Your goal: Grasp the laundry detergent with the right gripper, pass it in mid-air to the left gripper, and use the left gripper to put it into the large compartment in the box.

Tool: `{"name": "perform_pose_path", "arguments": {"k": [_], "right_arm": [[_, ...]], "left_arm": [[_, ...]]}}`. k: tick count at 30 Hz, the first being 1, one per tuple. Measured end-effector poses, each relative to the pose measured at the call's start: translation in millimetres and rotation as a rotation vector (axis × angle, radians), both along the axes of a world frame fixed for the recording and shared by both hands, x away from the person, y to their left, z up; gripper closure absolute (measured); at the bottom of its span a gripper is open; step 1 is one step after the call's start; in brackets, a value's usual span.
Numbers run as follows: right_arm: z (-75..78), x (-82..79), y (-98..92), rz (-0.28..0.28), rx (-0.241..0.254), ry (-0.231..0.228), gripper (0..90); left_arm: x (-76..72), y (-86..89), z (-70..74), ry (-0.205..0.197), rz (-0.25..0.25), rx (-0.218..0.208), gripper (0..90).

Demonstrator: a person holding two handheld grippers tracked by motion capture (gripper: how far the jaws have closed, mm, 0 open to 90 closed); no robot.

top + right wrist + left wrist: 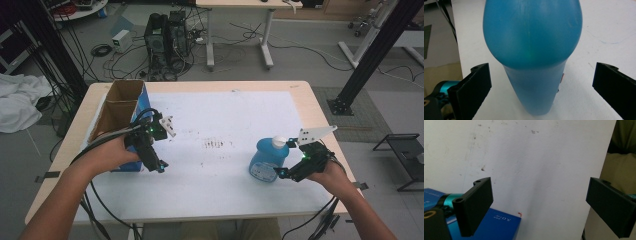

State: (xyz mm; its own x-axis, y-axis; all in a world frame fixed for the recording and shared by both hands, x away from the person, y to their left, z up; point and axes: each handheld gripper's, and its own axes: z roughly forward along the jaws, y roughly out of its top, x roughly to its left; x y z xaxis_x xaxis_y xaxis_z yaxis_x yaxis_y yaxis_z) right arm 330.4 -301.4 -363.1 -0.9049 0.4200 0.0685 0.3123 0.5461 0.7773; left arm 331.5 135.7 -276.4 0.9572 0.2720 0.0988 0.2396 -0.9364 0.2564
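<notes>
White table [225, 195] holds one blue bottle [263, 159], one box [120, 112]; left claw [161, 166], right claw [279, 173] both spread.

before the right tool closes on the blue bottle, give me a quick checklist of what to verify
1. Right tool open wide enough for the blue bottle: ok.
2. Bottle between the jaws: ok, its narrow part sits between them, apart from both.
3. Bottle upright on the white mat: ok, white cap on top.
4. Left tool out of the way: ok, open and empty beside the blue cardboard box.
5. Cap screwed tight: cannot tell.
</notes>
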Motion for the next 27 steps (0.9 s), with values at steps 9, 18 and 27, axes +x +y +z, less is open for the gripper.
{"name": "perform_pose_path", "arguments": {"k": [9,18,27], "right_arm": [[-5.7,0.6,3.9,0.001,0.018,-0.005,1.0],[-10.9,1.8,7.9,-0.009,0.037,-0.02,1.0],[-15.3,3.3,10.4,-0.012,0.062,-0.038,1.0]], "left_arm": [[0.2,0.3,-0.8,0.001,-0.002,0.001,7.2],[-0.4,-0.1,-2.2,-0.005,0.013,-0.013,7.2],[0.3,0.7,-1.5,0.002,0.001,0.002,7.2]]}}
